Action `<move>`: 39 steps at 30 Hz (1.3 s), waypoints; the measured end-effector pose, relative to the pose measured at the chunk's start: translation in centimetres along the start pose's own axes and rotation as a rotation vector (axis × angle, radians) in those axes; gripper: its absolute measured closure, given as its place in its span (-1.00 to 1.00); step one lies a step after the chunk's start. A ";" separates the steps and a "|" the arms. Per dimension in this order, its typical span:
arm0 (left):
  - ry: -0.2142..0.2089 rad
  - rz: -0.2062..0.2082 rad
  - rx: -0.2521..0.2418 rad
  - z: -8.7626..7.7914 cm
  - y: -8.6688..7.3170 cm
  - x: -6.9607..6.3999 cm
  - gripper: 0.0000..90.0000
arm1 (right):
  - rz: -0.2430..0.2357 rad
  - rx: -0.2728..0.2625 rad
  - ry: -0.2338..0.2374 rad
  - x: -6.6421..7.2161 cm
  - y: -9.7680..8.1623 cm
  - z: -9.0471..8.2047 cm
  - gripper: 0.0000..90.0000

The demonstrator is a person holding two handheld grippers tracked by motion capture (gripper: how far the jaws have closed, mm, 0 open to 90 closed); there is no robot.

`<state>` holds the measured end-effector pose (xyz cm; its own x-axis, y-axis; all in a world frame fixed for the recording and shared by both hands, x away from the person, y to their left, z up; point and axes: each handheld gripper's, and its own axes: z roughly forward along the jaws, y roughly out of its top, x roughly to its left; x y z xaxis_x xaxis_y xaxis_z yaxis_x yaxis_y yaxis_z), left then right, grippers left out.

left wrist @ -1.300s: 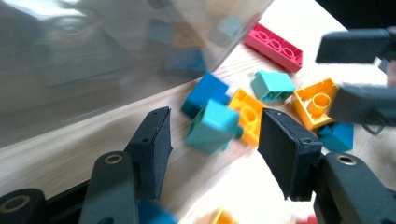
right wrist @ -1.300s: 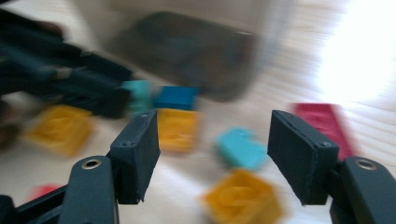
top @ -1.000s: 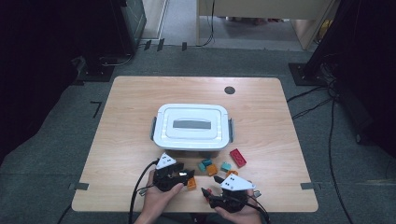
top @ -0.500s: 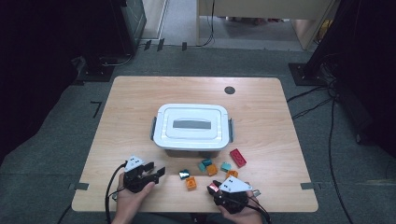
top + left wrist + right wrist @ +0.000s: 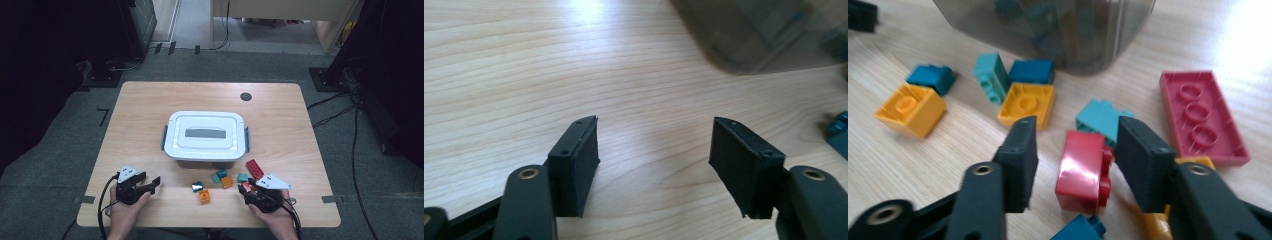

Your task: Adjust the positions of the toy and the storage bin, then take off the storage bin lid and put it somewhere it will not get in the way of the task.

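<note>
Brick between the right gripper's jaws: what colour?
Red brick, glossy; clearest in the right gripper view.

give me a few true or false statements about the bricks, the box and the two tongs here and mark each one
1. The lid is on the white box. True.
2. A small red brick lies between the jaws of the right tongs. True; there is a gap on the left side, so the pads do not clamp it.
3. The left tongs hold an orange brick. False; their jaws stand apart over bare table with nothing between them.
4. The flat red brick lies with its hollow underside up. True.
5. All loose bricks lie on the far side of the box. False; they lie on the near side, by the person's hands.
</note>
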<state>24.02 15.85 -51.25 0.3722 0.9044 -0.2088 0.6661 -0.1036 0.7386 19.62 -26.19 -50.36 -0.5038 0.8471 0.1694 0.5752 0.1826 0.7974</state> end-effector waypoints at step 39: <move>0.164 0.137 0.034 1.2 0.2 -0.1 -0.74 | -0.286 -0.105 0.186 -3.7 17.0 1.1 -0.05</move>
<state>24.89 15.27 -51.90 0.3522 0.9359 0.0015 0.6392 -0.2417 0.7300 31.90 -25.66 -38.07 -0.7494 0.6617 0.0255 0.3294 0.3392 0.8812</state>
